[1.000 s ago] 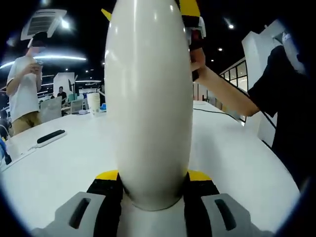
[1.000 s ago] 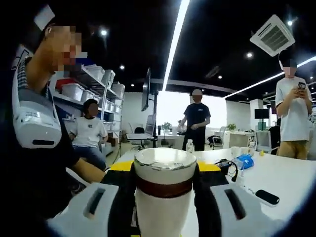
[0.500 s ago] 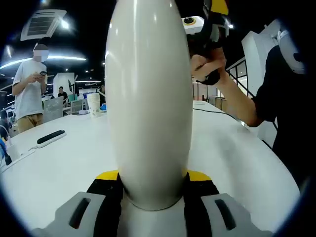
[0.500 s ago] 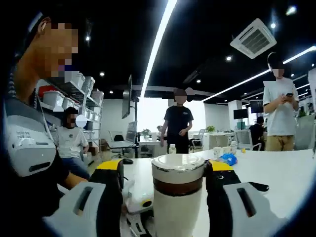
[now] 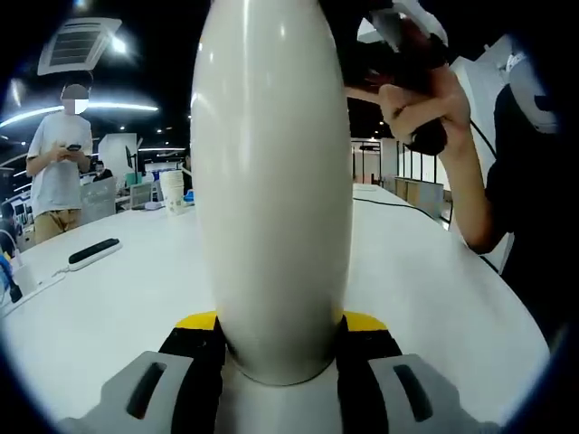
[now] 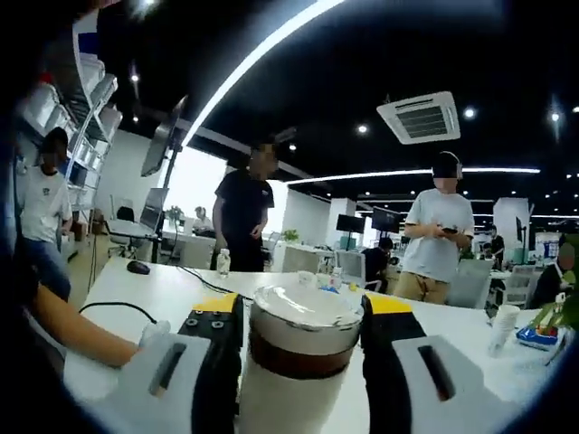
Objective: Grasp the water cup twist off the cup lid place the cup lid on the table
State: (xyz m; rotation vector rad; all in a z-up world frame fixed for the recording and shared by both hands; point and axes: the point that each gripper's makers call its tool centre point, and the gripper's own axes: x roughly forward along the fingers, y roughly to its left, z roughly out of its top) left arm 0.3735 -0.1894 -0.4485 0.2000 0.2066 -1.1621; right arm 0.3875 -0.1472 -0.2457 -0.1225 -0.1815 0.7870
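The tall white water cup [image 5: 271, 181] stands upright in the left gripper view, and my left gripper [image 5: 279, 322] is shut on its lower body, yellow-tipped jaws on either side. My right gripper [image 5: 398, 32], held by a hand [image 5: 434, 99], hangs up and to the right of the cup, apart from it. In the right gripper view, my right gripper [image 6: 300, 307] is shut on the cup lid [image 6: 303, 336], which has a silvery top, a brown band and a white part below. The lid is held above the white table [image 6: 136, 289].
On the white table [image 5: 109, 298] lie a black flat device [image 5: 93, 250] and a paper cup [image 5: 171, 188] at the far left. A person's arm [image 6: 72, 339], a black cable [image 6: 118, 307] and a mouse [image 6: 137, 268] lie left of the lid. Several people stand beyond.
My right gripper has drawn away from the cup, up and to the right, with the lid in it, and its view has swung across the room. The left gripper and cup stay still.
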